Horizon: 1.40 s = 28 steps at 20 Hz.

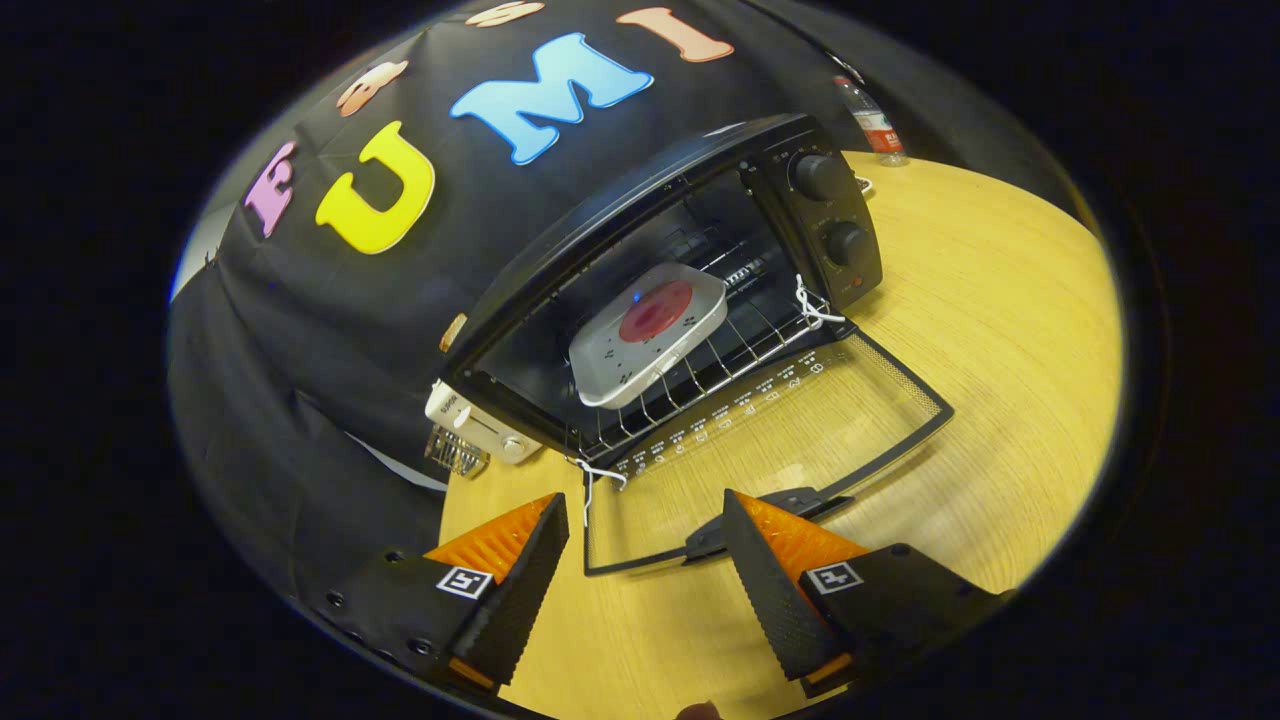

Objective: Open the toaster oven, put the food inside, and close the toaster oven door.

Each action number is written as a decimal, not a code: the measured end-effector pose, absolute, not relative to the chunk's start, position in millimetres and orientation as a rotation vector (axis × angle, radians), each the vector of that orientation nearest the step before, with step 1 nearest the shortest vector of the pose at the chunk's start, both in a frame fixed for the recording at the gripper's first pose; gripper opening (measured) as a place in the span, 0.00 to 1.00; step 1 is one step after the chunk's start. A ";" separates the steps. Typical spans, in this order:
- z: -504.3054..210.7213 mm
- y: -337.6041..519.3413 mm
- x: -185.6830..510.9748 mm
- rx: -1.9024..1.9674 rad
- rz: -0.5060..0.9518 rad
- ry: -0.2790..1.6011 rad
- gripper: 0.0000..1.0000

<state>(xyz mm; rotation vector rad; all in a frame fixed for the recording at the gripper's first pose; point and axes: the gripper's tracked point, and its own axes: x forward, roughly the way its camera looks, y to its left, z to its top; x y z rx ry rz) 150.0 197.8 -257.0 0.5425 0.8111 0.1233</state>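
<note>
A: Tongs [645, 520] are spread apart, gripping nothing, hovering low over the worktop [1000, 330]. Bare wood shows between the two fingers.

B: And the oven [700, 250]?

A: Black, sitting on the far side of the worktop, wide open. Its glass door [770, 440] is folded flat down toward us, and the door handle [770, 510] lies just ahead of the tongs, next to the right fingertip [745, 520]. I can't tell whether they touch.

B: Where's the food?

A: Inside. A white tray [650, 335] with something round and red [655, 310] in it sits tilted on the wire rack [720, 365], well beyond the fingers.

B: Anything tied to that rack?

A: White cord at both front corners, one knot on the near left [597, 475], one on the right [815, 305].

B: Controls?

A: Two knobs [835, 210] stacked on the oven's right panel.

B: What else is about?

A: A white appliance [475, 420] tucked just left of the oven, and a bottle [875, 125] at the far edge of the worktop, behind the oven.
</note>
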 end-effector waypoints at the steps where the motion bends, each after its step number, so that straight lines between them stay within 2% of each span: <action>1: -260.0 197.0 144.0 0.510 0.133 0.819 0.98; 19: -335.0 174.1 98.6 -0.027 0.181 1.022 0.97; 24: -337.8 175.7 108.8 -0.131 0.191 0.995 0.97; 28: -339.5 172.1 120.8 -0.110 0.144 0.991 0.98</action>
